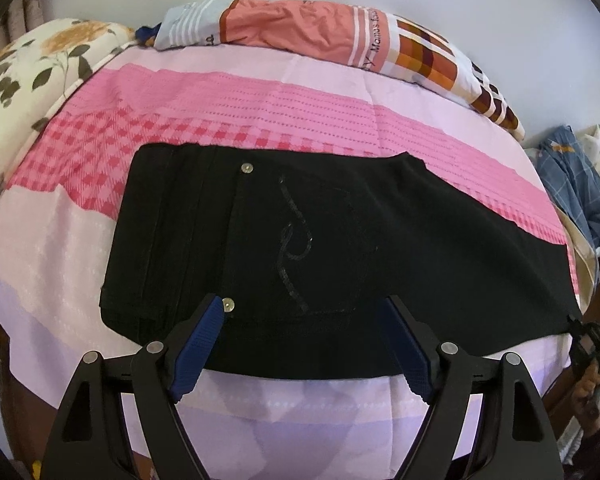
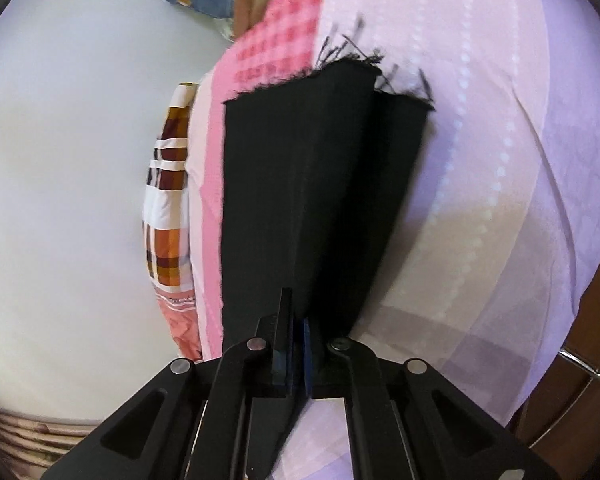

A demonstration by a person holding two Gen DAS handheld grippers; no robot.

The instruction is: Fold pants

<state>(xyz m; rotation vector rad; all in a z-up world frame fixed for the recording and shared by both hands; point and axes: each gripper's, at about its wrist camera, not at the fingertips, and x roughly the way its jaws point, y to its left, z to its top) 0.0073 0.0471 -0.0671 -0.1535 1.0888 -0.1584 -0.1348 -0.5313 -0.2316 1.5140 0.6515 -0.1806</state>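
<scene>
Centrally in the left wrist view, the black pants [image 1: 300,240] lie flat across a pink and lilac bedsheet [image 1: 60,248], waistband end toward the left of the frame with two metal rivets showing, the legs running off toward the right edge. At the bottom of that frame the left gripper [image 1: 304,312] hovers with its blue-padded fingers [image 1: 198,344] spread wide apart; nothing is pinched between them, and their tips sit over the lower edge of the pants near the stitched pocket. At the lower right edge of the same frame the right gripper [image 1: 592,344] shows small and dark at the far end of the fabric. In the right wrist view the right gripper [image 2: 296,344] has its jaws pressed together on the pants [image 2: 320,184], the fabric caught between the pads at bottom centre and stretching up the frame to frayed leg hems in the upper middle. A patterned pillow [image 1: 340,36] lies along the top of the left wrist frame, with a floral quilt [image 1: 24,80] at the upper left
</scene>
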